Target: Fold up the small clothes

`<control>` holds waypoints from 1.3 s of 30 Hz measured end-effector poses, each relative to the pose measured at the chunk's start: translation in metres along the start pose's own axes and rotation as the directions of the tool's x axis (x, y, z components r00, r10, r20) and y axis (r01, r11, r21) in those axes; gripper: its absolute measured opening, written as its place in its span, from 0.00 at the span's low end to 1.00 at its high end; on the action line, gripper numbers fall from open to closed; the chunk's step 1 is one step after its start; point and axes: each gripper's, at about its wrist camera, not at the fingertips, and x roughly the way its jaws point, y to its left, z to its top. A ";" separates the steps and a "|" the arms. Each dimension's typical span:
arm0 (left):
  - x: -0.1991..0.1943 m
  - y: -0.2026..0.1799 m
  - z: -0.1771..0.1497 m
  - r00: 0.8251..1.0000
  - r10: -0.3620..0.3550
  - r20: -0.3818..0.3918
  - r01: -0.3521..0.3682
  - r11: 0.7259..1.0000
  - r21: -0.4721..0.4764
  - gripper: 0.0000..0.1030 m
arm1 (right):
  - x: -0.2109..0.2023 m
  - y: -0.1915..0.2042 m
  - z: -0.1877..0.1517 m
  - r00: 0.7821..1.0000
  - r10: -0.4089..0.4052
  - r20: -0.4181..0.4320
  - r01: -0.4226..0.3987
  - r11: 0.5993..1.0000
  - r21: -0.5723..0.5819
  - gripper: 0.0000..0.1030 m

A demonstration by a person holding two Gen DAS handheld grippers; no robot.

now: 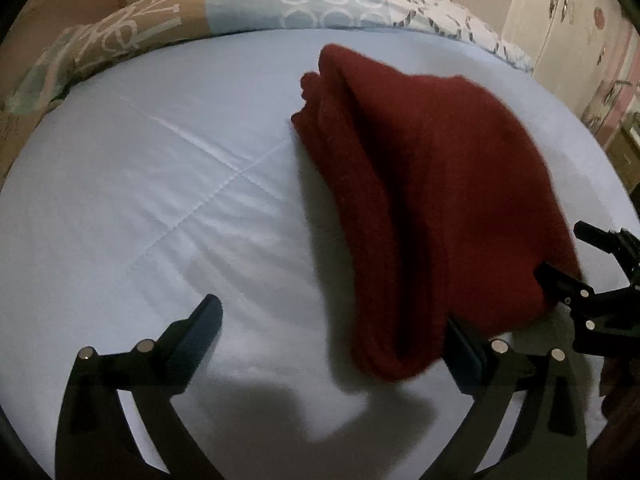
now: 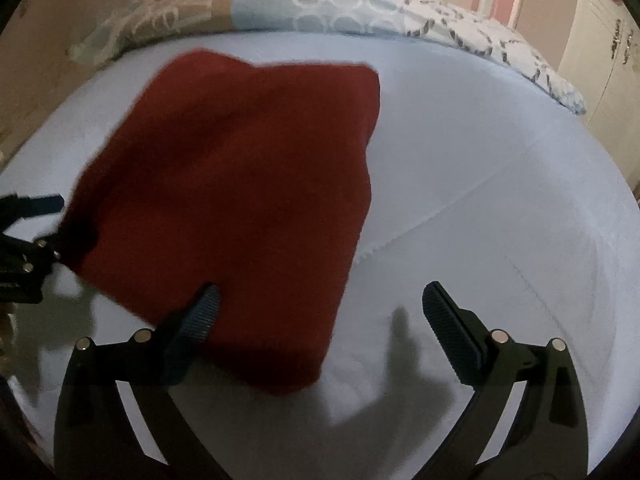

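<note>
The red knit garment (image 1: 436, 184) lies folded on the bed (image 1: 140, 200), its near edge blurred. The left gripper (image 1: 334, 336) is spread wide; its right finger is partly hidden under the garment's edge. The right gripper (image 2: 320, 312) is also spread, its left fingertip (image 2: 206, 304) overlapping the garment.

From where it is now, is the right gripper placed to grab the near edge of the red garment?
Probably yes. The right gripper is open, one finger already overlapping the red garment, and nothing on the bed sheet blocks it.
</note>
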 end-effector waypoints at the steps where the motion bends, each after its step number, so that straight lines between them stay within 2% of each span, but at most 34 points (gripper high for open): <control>1: -0.007 -0.001 -0.001 1.000 -0.004 0.005 0.004 1.000 -0.004 0.98 | -0.013 0.002 0.001 1.000 -0.001 0.021 0.001 1.000 -0.005 0.97; 7: -0.053 -0.011 -0.015 0.998 0.041 0.058 -0.042 0.999 0.020 0.98 | -0.078 0.018 0.005 0.995 -0.031 0.099 0.027 0.999 0.038 0.97; 11: -0.090 -0.018 -0.033 0.988 0.111 0.112 -0.115 0.993 0.034 0.98 | -0.114 0.035 0.002 0.987 -0.063 0.151 0.055 0.997 0.056 0.97; 16: -0.124 -0.019 -0.048 0.983 0.106 0.151 -0.110 0.994 0.018 0.98 | -0.140 0.046 -0.002 0.976 -0.105 0.192 0.092 0.993 0.076 0.97; 20: -0.145 -0.023 -0.060 0.971 0.151 0.187 -0.153 0.988 -0.003 0.98 | -0.155 0.046 -0.012 0.972 -0.126 0.199 0.102 0.987 0.126 0.97; 27: -0.181 -0.023 -0.073 0.961 0.149 0.234 -0.134 0.988 -0.078 0.98 | -0.184 0.056 -0.031 0.960 -0.173 0.219 0.145 0.980 0.137 0.97; 31: -0.201 -0.027 -0.070 0.932 0.251 0.262 -0.231 0.967 -0.106 0.98 | -0.200 0.055 -0.035 0.956 -0.178 0.232 0.142 0.976 0.164 0.97; 34: -0.218 -0.031 -0.070 0.917 0.256 0.305 -0.235 0.966 -0.106 0.98 | -0.211 0.054 -0.036 0.952 -0.183 0.245 0.137 0.972 0.191 0.97; 39: -0.248 -0.040 -0.075 0.873 0.301 0.384 -0.273 0.954 -0.127 0.98 | -0.233 0.054 -0.038 0.941 -0.201 0.272 0.140 0.963 0.228 0.97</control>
